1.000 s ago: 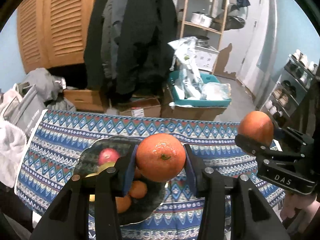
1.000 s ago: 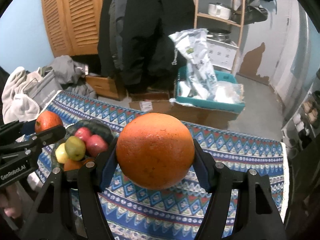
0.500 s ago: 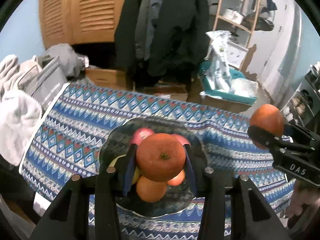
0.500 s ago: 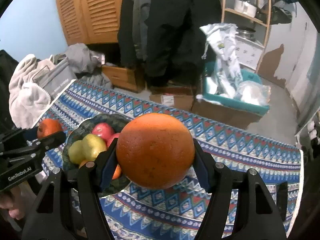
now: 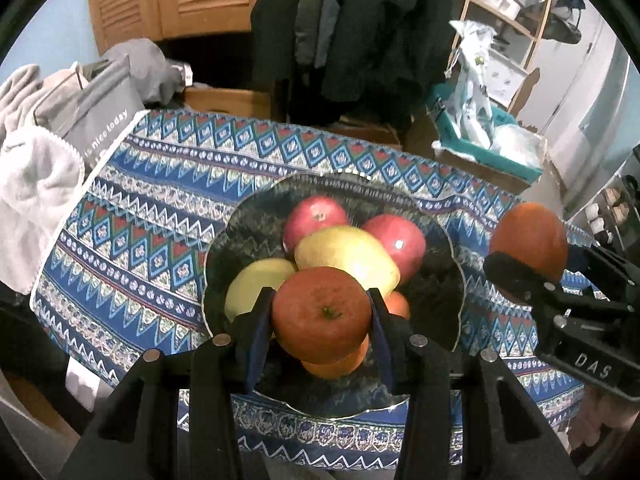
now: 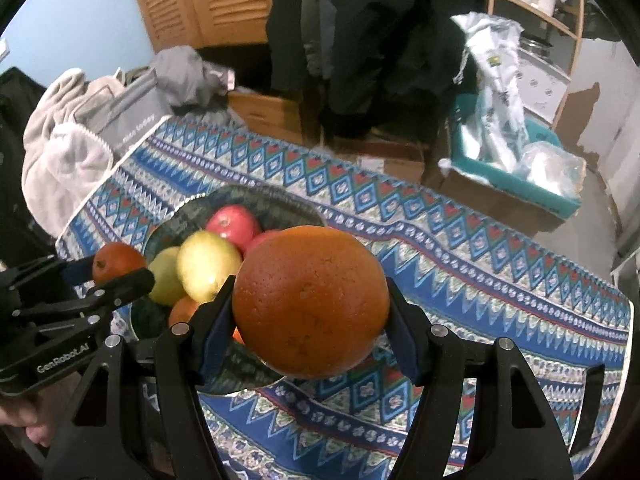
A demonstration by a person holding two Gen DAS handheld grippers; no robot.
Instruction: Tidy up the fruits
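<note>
My left gripper (image 5: 320,312) is shut on a small orange (image 5: 322,314) and holds it just above the near side of a dark glass bowl (image 5: 236,232). The bowl holds two red apples (image 5: 316,216), two yellow-green pears (image 5: 344,252) and oranges underneath. My right gripper (image 6: 310,308) is shut on a large orange (image 6: 310,300), held above the cloth just right of the bowl (image 6: 176,216). The left gripper (image 6: 120,274) shows at the left of the right wrist view, and the right gripper (image 5: 532,268) at the right of the left wrist view.
A blue patterned tablecloth (image 5: 160,184) covers the table. Grey bag and white towels (image 5: 44,168) lie off its left edge. Cardboard boxes and a teal bin (image 5: 480,148) stand on the floor beyond. Coats hang behind.
Both grippers have moved forward and down toward the bowl with their oranges. The left orange now hangs right over the fruit in the bowl.
</note>
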